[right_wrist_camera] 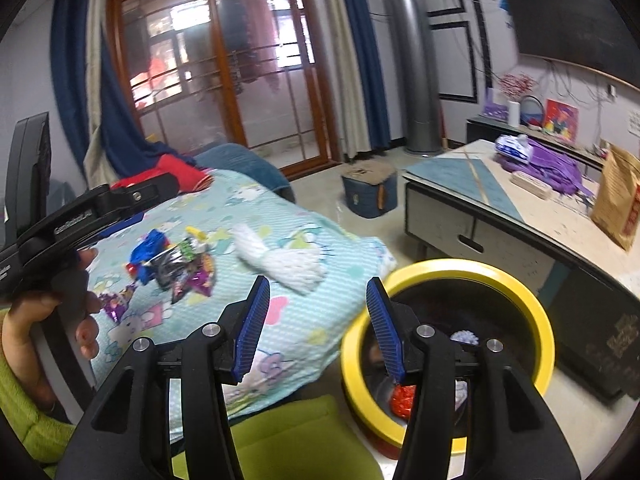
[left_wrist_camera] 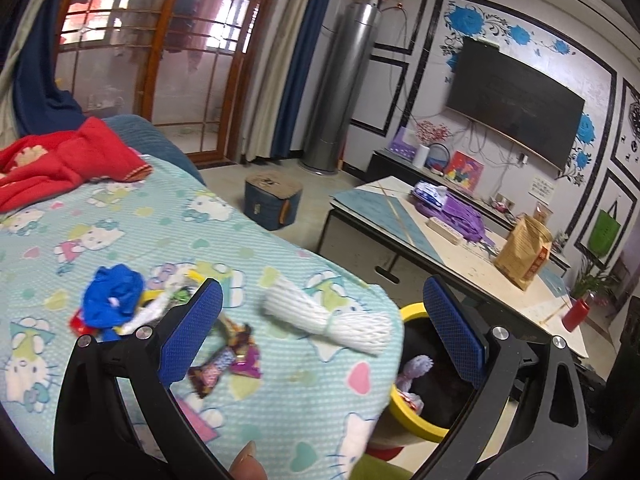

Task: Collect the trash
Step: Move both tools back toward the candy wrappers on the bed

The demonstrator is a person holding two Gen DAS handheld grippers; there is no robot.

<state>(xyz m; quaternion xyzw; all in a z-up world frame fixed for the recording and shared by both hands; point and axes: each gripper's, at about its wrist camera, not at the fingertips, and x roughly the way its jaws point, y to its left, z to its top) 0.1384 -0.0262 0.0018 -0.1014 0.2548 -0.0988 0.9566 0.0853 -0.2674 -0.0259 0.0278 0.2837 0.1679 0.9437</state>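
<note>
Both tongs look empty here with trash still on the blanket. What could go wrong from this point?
1. The white foam net lies near the blanket's edge beside the yellow-rimmed bin; a careless sweep could push it to the floor.
2. The wrappers and the blue crumpled piece lie tightly clustered, so the left tongs might take several or pinch the blanket.
3. The right tongs, open and empty, sit close to the bin's rim and could bump it.

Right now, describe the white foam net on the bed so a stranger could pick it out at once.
Start at the bed's light blue cartoon-cat blanket. Near the edge closest to the yellow-rimmed bin lies the white foam net, apart from the pile of trash. It is the only plain white, ribbed mesh sleeve; the pile's pieces are blue or shiny wrappers.
</note>
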